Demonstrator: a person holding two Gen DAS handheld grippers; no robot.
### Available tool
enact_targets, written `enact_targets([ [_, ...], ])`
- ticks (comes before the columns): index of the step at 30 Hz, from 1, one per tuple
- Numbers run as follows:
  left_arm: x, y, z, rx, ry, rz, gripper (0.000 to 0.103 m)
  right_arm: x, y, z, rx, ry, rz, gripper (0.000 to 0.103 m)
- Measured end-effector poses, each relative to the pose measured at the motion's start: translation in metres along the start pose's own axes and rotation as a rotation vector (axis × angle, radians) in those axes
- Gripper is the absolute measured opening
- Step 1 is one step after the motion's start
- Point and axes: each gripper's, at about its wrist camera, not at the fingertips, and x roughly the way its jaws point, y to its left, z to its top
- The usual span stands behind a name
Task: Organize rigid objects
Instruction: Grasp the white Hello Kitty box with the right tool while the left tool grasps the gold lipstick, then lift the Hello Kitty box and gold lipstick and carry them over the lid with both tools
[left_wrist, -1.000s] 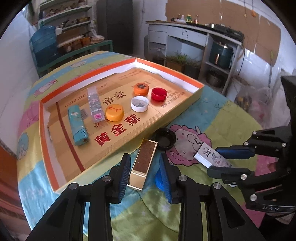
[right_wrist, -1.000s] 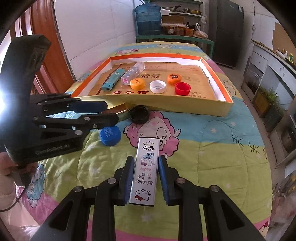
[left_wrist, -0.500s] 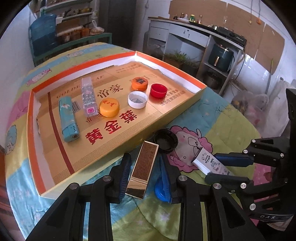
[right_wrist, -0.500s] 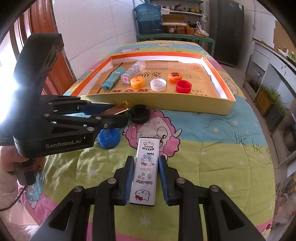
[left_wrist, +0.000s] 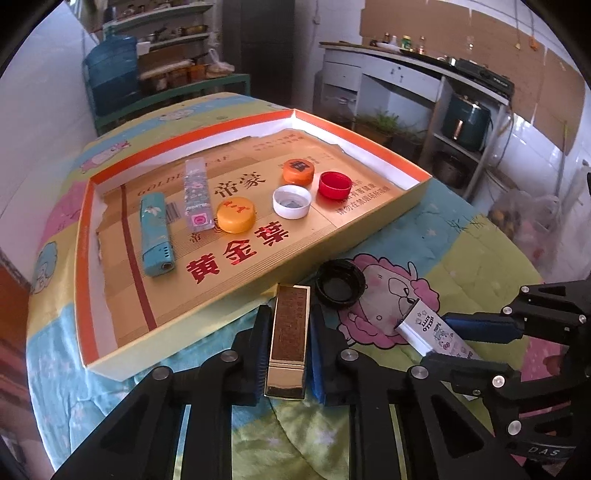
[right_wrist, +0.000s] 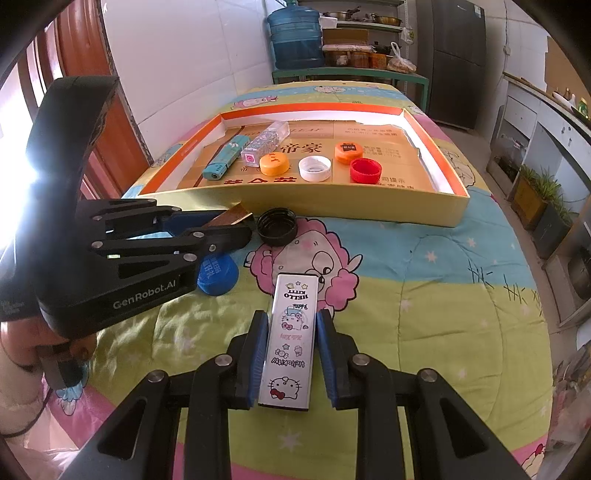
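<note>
Since the earlier frame, the left gripper (left_wrist: 286, 345) at bottom centre of its view has closed its jaws onto the gold lighter (left_wrist: 289, 341), which lay loose between them before; the right gripper (right_wrist: 290, 349) is unchanged, clamped on the white lighter (right_wrist: 290, 336) at bottom centre of its own view. Inside the tray (left_wrist: 388, 214), across the upper middle, already lie a teal lighter (left_wrist: 155, 236), a clear lighter (left_wrist: 197, 194) and four caps. Judging by this, the job is over halfway: both held lighters, the black cap (left_wrist: 340, 287) and the blue cap (right_wrist: 217, 275) remain on the quilt (right_wrist: 424, 295) outside the tray.
</note>
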Motion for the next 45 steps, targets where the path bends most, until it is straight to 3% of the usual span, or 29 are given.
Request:
enact_targets([
  [13, -0.011, 0.001, -0.005, -0.040, -0.026, -0.011, 0.019, -0.001, 0.000, -0.001, 0.001, -0.002, 0.001, 0.027],
  [45, -0.081, 0.003, 0.004, -0.141, -0.180, -0.034, 0.018, -0.030, -0.001, 0.015, 0.001, -0.097, 0.004, 0.027],
])
